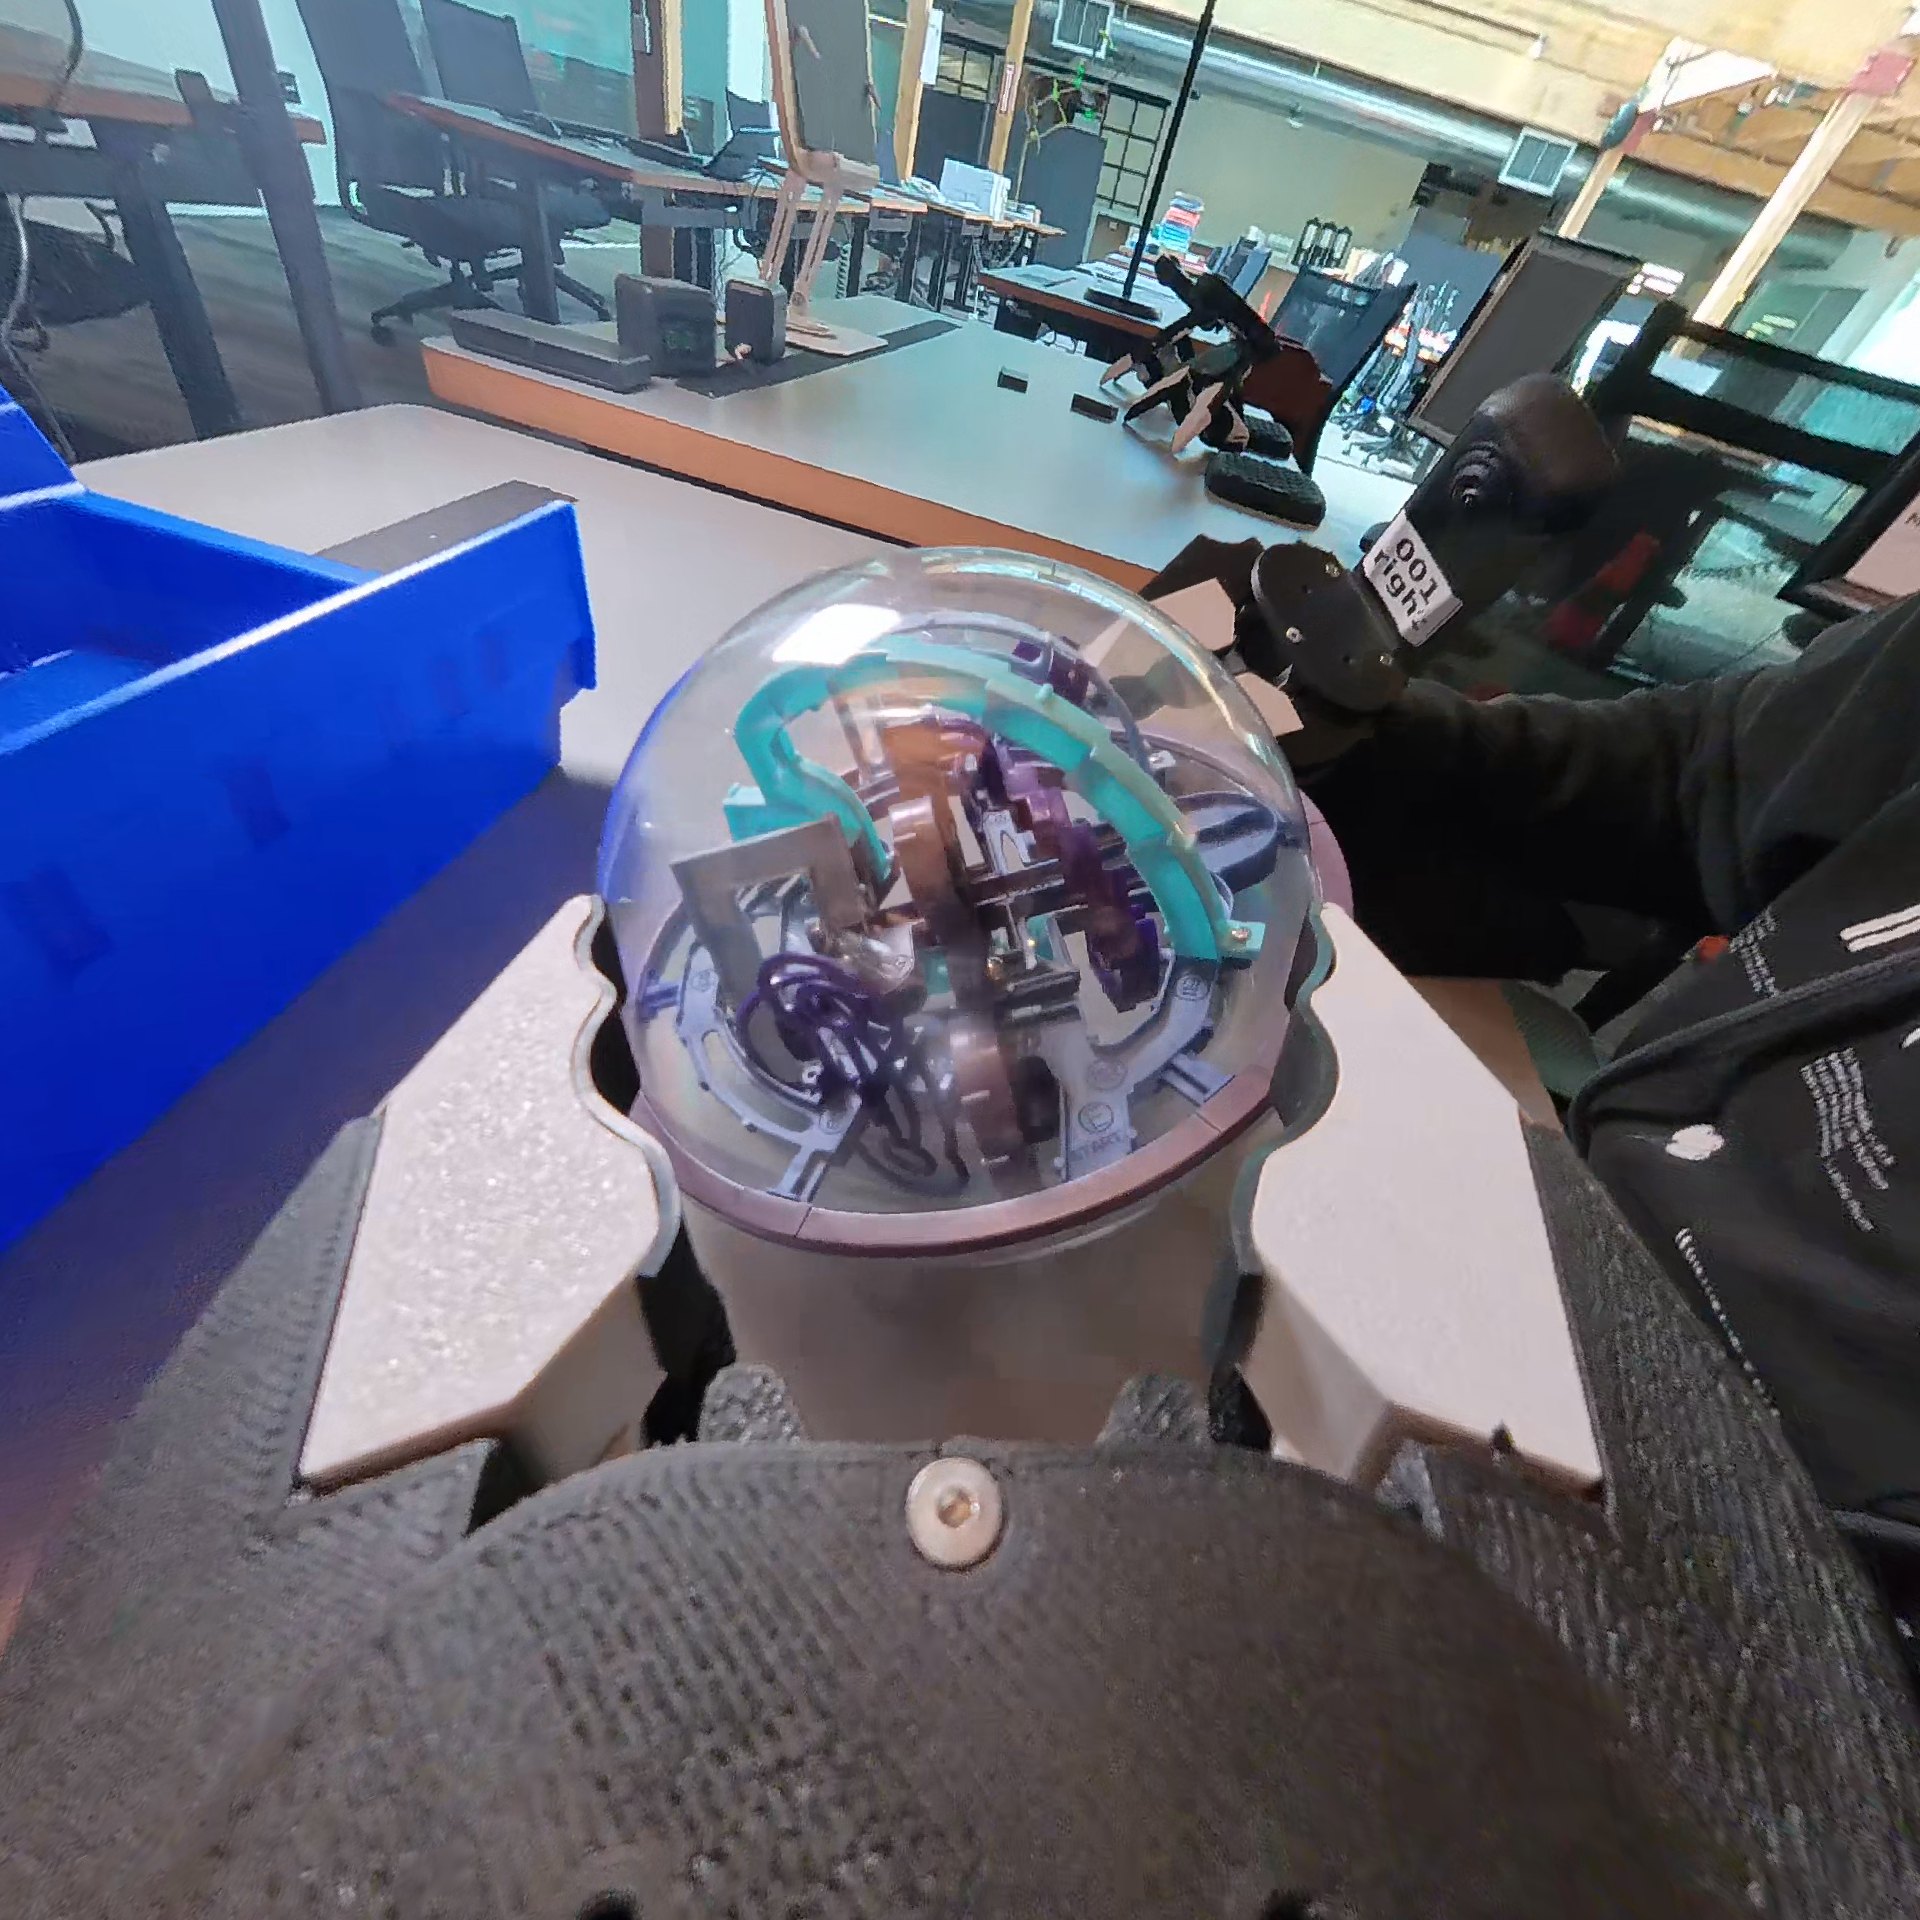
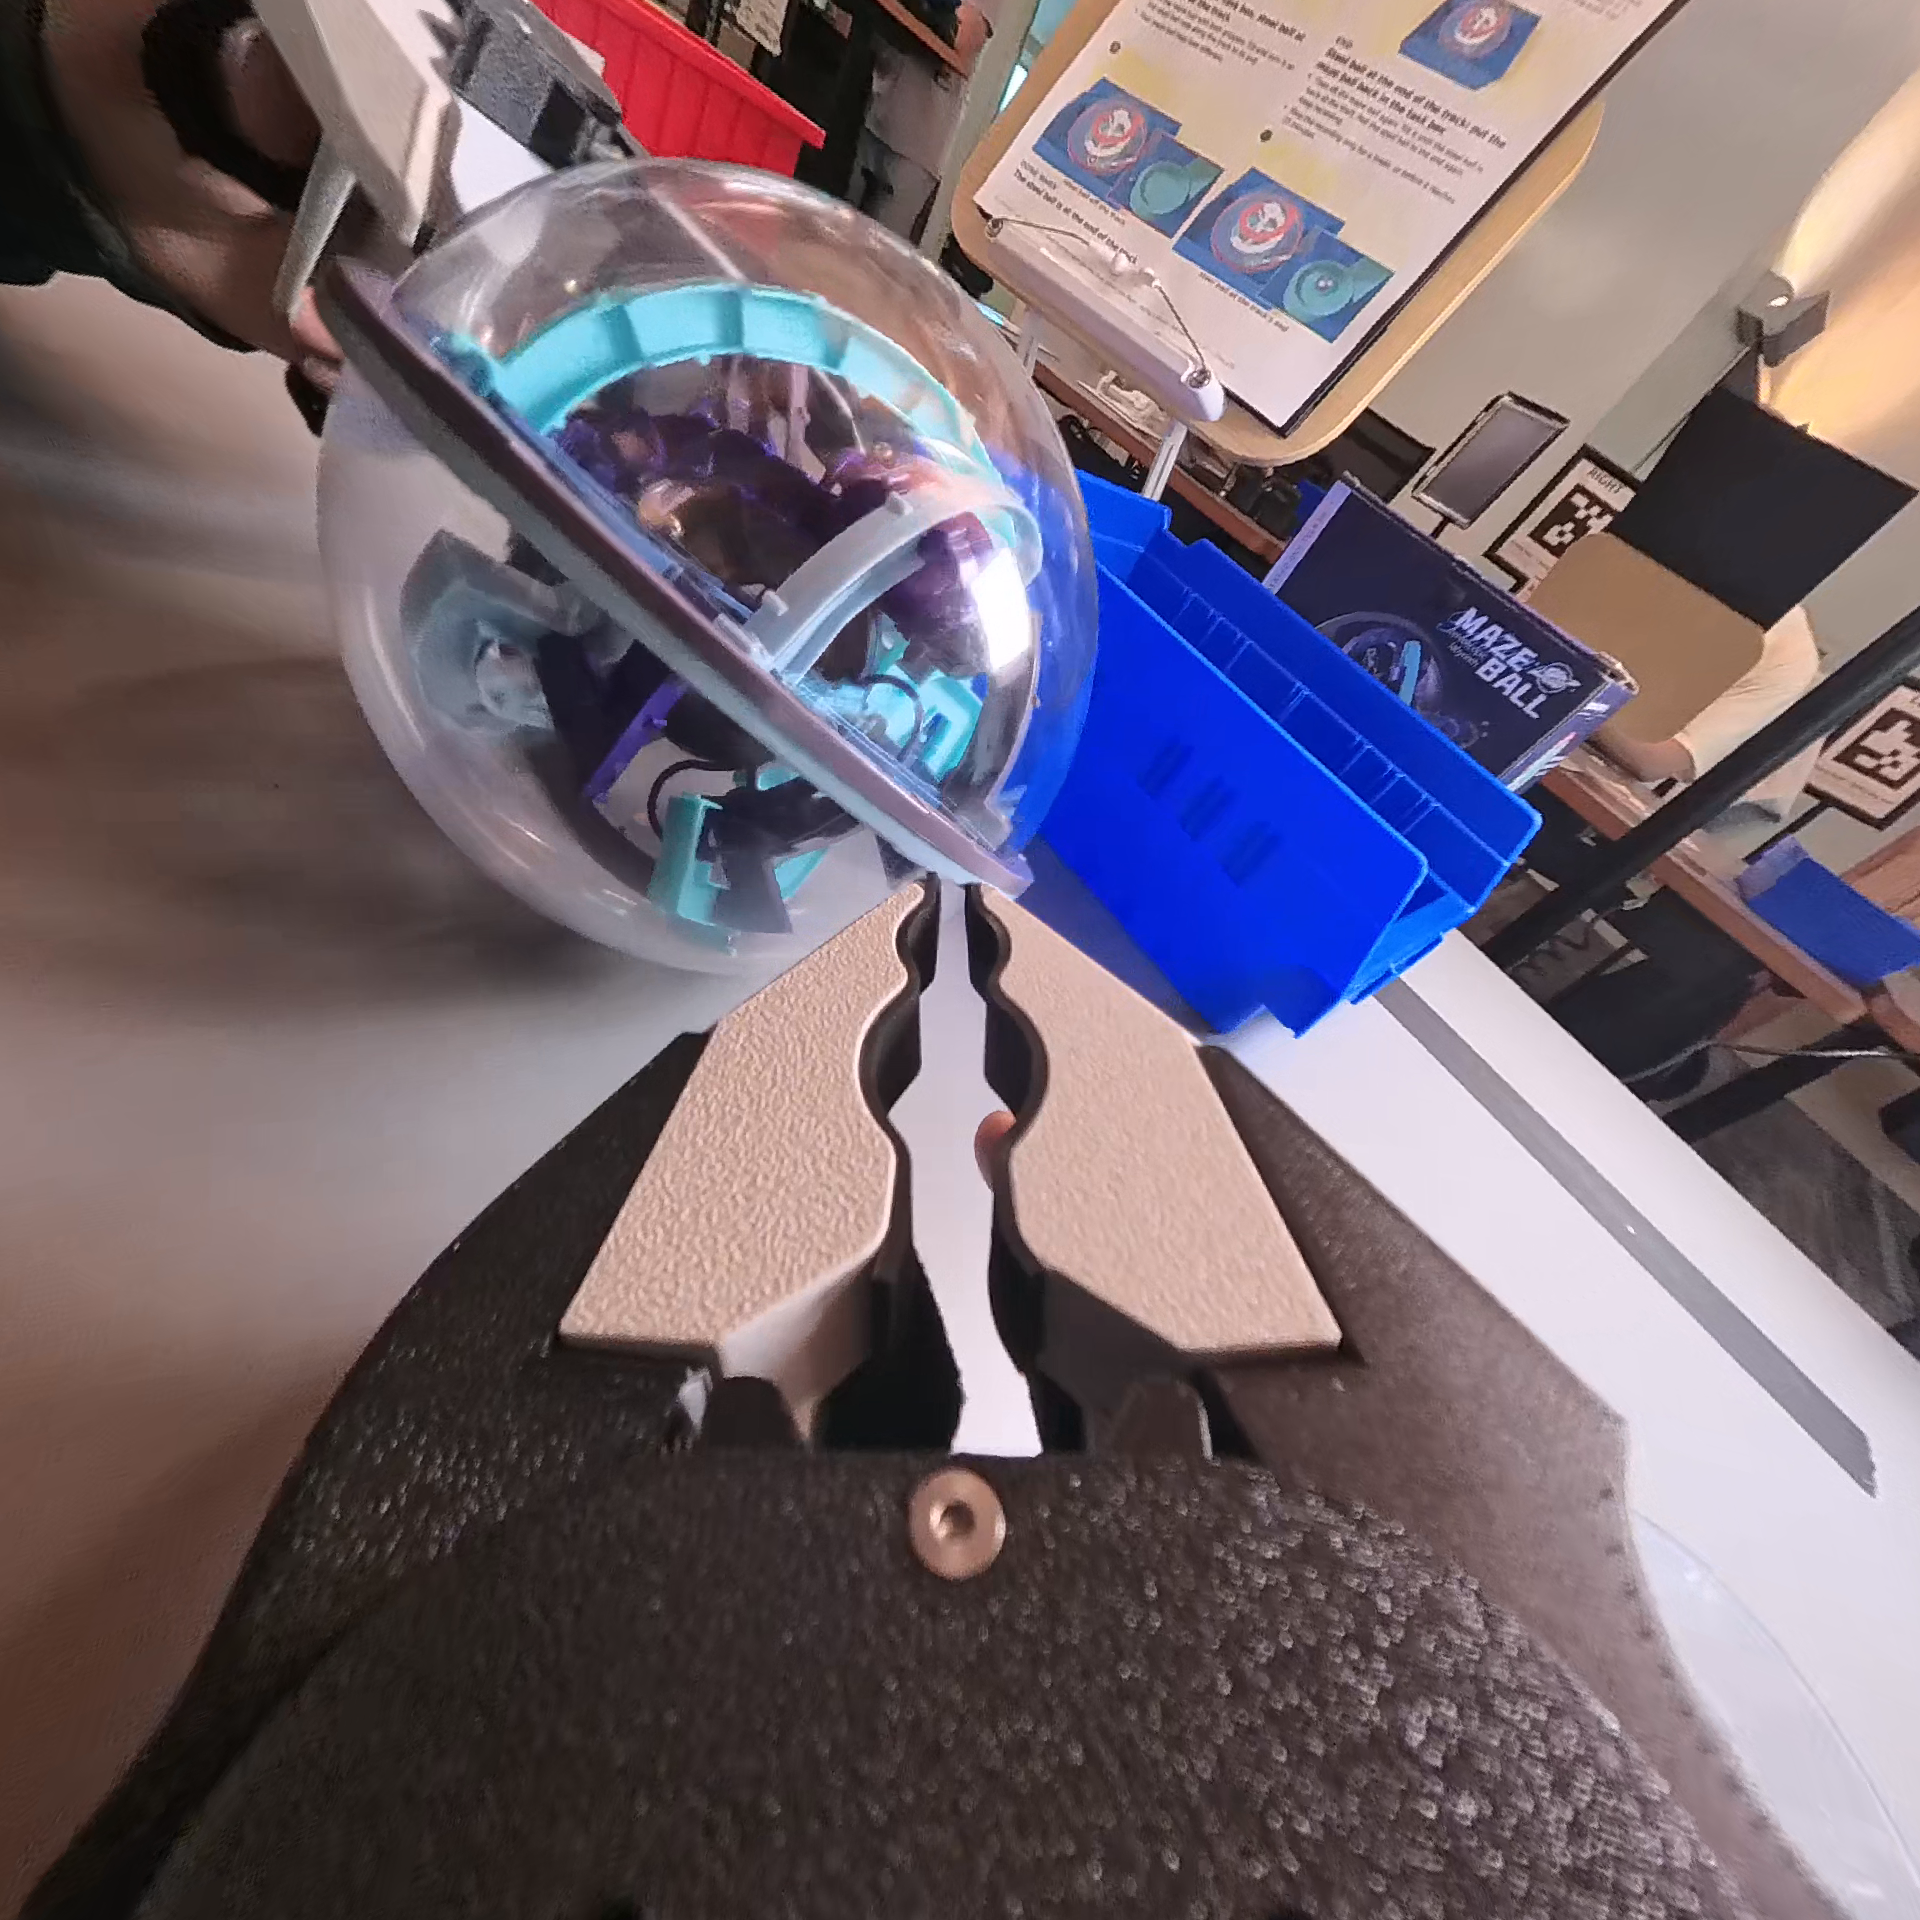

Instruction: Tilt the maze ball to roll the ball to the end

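Note:
The maze ball (image 1: 951, 831) is a clear sphere with teal, purple and grey tracks inside and a dark rim around its middle. My left gripper (image 1: 954, 925) is shut on it, one finger on each side at the rim. In the right wrist view the ball (image 2: 707, 561) is tilted, its rim running from upper left down to lower right. My right gripper (image 2: 948, 902) is nearly closed, its tips pinching the rim's lower edge. The left gripper also shows in the right wrist view (image 2: 364, 156) at the ball's upper left. I cannot pick out the small steel ball with certainty.
A blue bin (image 1: 260, 727) stands left of the ball on the table (image 1: 727, 499); it also shows in the right wrist view (image 2: 1247, 831). Behind it are the maze ball's box (image 2: 1455, 644), an instruction board (image 2: 1299, 156) and a red bin (image 2: 675, 73). A person's dark sleeve (image 1: 1558, 810) is at right.

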The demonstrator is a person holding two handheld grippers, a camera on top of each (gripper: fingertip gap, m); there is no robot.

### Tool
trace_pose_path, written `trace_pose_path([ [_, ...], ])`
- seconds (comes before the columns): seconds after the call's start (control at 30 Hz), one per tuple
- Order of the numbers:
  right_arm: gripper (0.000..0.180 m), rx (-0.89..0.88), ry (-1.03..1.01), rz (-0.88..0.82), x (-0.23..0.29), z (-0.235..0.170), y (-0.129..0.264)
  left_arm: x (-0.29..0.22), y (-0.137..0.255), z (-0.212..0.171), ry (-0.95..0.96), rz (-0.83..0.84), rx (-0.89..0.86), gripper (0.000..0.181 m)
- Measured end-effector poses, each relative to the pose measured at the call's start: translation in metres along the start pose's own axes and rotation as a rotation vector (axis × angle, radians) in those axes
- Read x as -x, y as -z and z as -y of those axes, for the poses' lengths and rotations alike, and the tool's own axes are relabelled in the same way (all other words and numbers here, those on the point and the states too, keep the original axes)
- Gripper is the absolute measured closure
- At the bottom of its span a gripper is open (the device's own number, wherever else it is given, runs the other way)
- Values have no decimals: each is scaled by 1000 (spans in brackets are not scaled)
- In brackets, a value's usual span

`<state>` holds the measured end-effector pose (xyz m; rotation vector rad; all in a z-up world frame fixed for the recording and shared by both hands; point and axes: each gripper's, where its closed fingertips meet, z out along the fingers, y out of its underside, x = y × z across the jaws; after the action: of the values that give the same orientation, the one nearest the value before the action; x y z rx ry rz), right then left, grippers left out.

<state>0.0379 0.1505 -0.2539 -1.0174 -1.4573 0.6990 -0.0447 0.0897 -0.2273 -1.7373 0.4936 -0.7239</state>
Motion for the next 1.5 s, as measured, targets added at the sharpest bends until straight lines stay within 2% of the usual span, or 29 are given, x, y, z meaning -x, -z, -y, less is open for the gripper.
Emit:
trace_pose_path([
  [0.3, 179, -24, -4, 119, 21, 5, 0, 12, 8, 5, 345, -118, -50, 55],
  [0.43, 167, -57, -18, 137, 23, 12, 2, 15, 11, 2, 447, -187, -62, 56],
  [0.57, 165, -71, -25, 140, 22, 14, 5, 18, 14, 1, 530, -242, -87, 63],
  [0.7, 153, -88, -65, 156, 21, 17, 7, 20, 16, 2, 587, -286, -109, 69],
  [0.83, 155, -94, -61, 174, 23, 18, 8, 21, 16, 3, 599, -294, -119, 71],
  [0.93, 171, -101, -37, 193, 27, 20, 8, 22, 15, 3, 613, -295, -123, 71],
  [1.2, 173, -72, -17, 235, 37, 21, 7, 21, 16, 5, 614, -315, -124, 71],
  [1.37, 173, -30, -19, 192, 39, 22, 8, 28, 33, 16, 476, -210, -119, 70],
  [1.5, 174, -35, -34, 169, 46, 30, 11, 16, 39, 13, 309, -56, -59, 53],
])
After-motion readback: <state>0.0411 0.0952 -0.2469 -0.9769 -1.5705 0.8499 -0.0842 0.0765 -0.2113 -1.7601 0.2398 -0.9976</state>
